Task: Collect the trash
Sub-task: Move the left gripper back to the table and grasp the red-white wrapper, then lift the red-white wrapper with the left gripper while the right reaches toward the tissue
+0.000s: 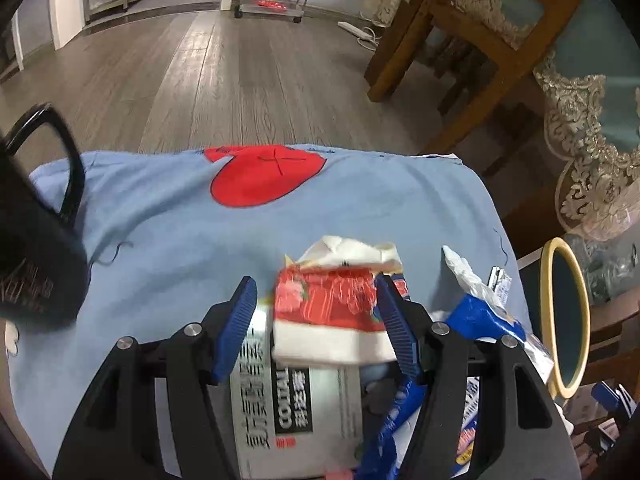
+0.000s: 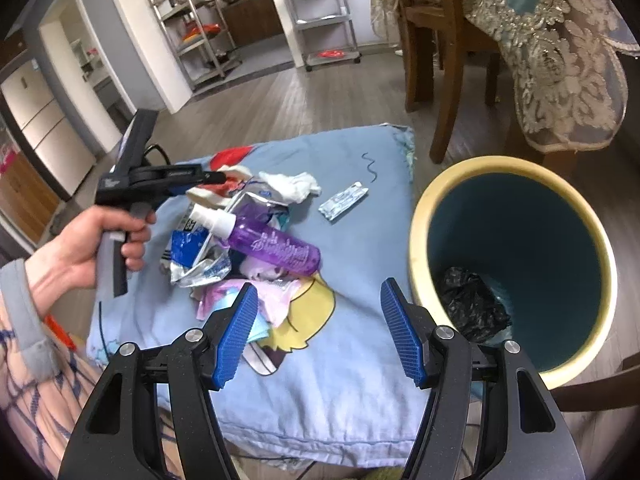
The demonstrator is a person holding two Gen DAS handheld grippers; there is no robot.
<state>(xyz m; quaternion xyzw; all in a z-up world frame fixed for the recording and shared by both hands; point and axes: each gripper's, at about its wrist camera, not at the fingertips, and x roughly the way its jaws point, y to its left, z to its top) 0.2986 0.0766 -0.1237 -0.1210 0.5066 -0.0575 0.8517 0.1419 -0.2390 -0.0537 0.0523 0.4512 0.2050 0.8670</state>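
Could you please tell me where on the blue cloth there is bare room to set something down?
Bare cloth lies near the right gripper, beside the bin, and at the far edge past the small foil packet. It is crowded around the purple bottle and the wrappers under the left gripper.

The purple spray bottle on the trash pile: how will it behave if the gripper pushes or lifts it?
The purple spray bottle lies on its side on crumpled wrappers, so a push would probably roll it. Its smooth round plastic may slip between the pads. It looks rigid, probably light.
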